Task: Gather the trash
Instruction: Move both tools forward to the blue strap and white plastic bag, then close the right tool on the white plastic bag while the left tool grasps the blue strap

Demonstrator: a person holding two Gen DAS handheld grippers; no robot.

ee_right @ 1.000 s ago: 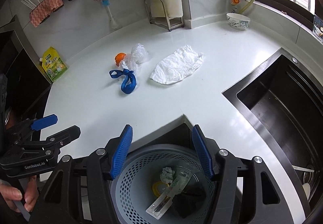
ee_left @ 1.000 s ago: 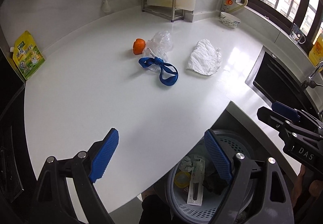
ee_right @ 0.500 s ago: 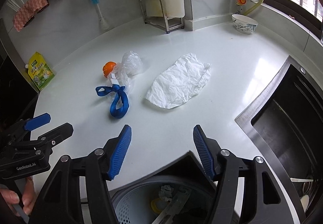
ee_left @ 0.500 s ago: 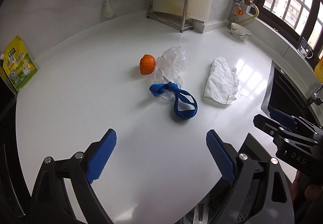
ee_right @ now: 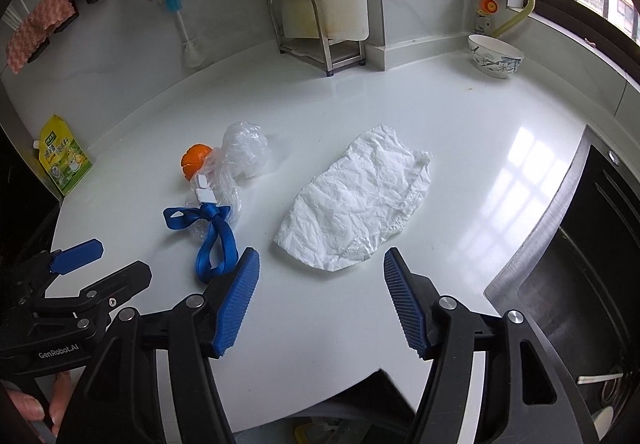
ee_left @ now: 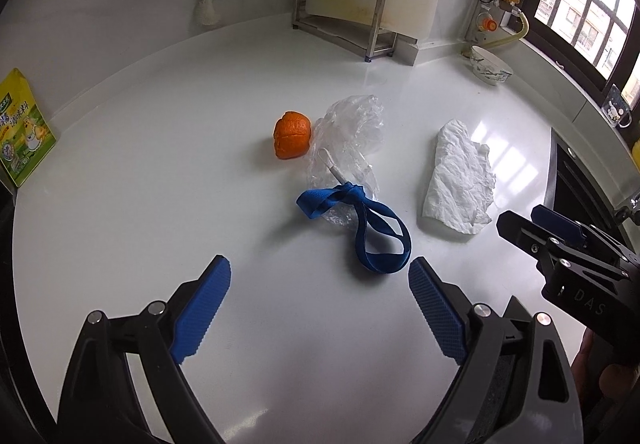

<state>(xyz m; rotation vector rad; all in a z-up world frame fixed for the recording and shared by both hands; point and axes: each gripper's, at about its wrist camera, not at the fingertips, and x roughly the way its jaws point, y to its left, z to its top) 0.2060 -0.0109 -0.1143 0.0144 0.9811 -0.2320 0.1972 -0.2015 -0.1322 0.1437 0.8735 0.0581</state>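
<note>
On the white counter lie an orange peel (ee_left: 292, 140), a crumpled clear plastic bag (ee_left: 352, 131) with a small white clip, a blue strap (ee_left: 370, 222) looped over the bag, and a crumpled white paper towel (ee_left: 460, 183). My left gripper (ee_left: 320, 308) hovers open just short of the blue strap, nothing between its fingers. My right gripper (ee_right: 322, 304) is open above the near edge of the paper towel (ee_right: 356, 203), with the blue strap (ee_right: 214, 240) to its left. Peel (ee_right: 194, 159) and bag (ee_right: 242, 151) lie further back.
A dark sink (ee_right: 580, 276) opens at the right. A metal rack (ee_right: 316, 31), a patterned bowl (ee_right: 494, 55), a hanging brush (ee_right: 184, 31) and a yellow-green packet (ee_right: 64, 159) line the back and left. The counter's front corner (ee_right: 376, 372) is cut away below my right gripper.
Both grippers have moved forward over the counter towards the trash. The perforated bin below them has slid out of view. Both stay open.
</note>
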